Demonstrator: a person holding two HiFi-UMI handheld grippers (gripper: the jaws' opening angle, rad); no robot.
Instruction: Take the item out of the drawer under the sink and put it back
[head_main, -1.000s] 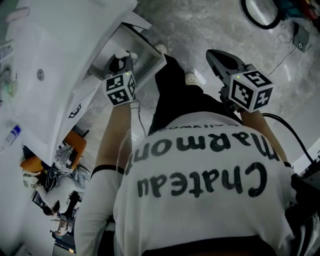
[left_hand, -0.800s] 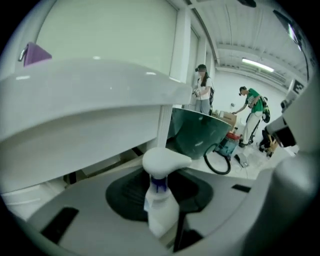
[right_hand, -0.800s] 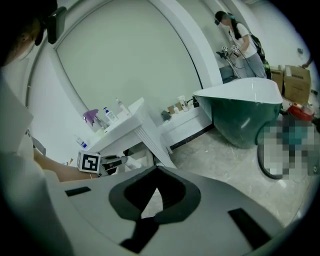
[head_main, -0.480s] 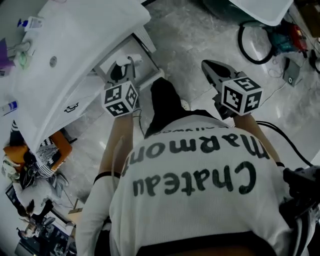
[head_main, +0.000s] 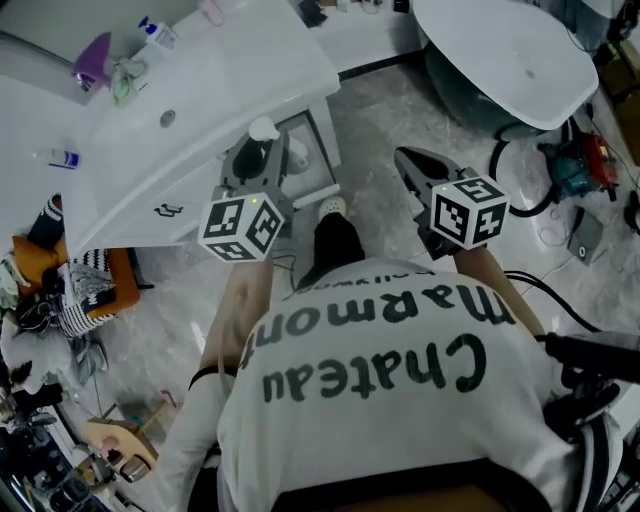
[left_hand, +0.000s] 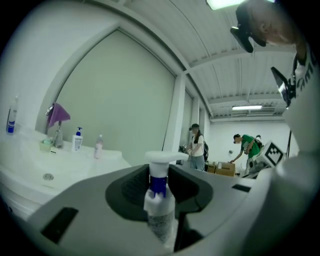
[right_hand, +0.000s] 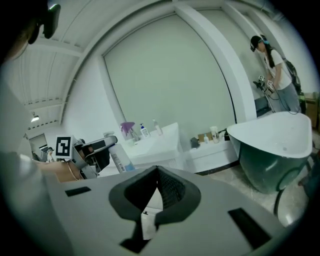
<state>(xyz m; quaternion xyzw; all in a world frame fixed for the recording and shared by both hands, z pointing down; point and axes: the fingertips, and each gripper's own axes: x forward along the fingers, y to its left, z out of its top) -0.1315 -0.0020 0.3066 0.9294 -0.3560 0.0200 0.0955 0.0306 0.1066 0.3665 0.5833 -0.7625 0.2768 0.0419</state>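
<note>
A pump bottle (head_main: 262, 133) with a white head and a blue collar (left_hand: 159, 185) stands upright in my left gripper (head_main: 255, 160), whose jaws are shut on its body. It hangs in front of the white sink cabinet (head_main: 200, 95), above the open drawer (head_main: 322, 170) under the basin. The right gripper view shows the same bottle (right_hand: 120, 161) held out from the cabinet. My right gripper (head_main: 405, 165) hovers to the right over the marble floor, its jaws shut (right_hand: 156, 172) with nothing between them.
A large white bathtub (head_main: 500, 50) stands at the back right, with a hose and tools (head_main: 570, 165) on the floor beside it. Toiletry bottles (head_main: 155, 35) sit on the sink top. Bags and clutter (head_main: 70, 290) lie at the left. People (left_hand: 197, 146) stand far off.
Both grippers have risen, and the view has pulled back from the drawer, so more of the sink top and the bathtub shows. The bottle has stayed in the left jaws.
</note>
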